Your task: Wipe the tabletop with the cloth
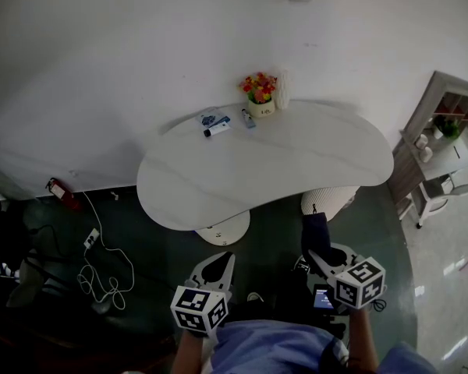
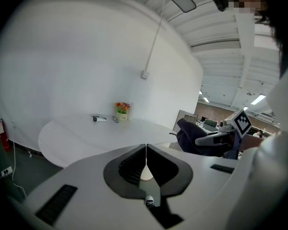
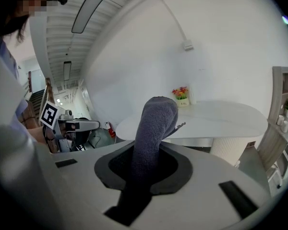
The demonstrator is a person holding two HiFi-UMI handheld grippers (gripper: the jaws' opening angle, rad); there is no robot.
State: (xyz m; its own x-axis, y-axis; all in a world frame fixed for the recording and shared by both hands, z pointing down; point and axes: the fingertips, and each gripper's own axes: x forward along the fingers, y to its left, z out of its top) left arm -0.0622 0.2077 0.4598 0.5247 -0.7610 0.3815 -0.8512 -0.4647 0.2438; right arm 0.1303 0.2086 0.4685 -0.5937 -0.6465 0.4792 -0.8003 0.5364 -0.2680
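White tabletop (image 1: 312, 158): flowerpot (image 1: 259, 98), tube (image 1: 217, 128).

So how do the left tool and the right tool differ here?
The left tool holds nothing; the right tool grips a dark grey cloth. The left tool's jaws meet; the right tool's jaws close on the cloth. Both are short of the white table.

A white kidney-shaped tabletop (image 1: 296, 162) stands by the wall, with a small pot of orange and red flowers (image 1: 259, 94) and a blue-and-white tube (image 1: 217, 126) at its far edge. Short of its near edge, over dark floor, are the left gripper (image 1: 217, 265) and the right gripper (image 1: 321, 257), from which a dark cloth (image 1: 315, 231) stands upright.
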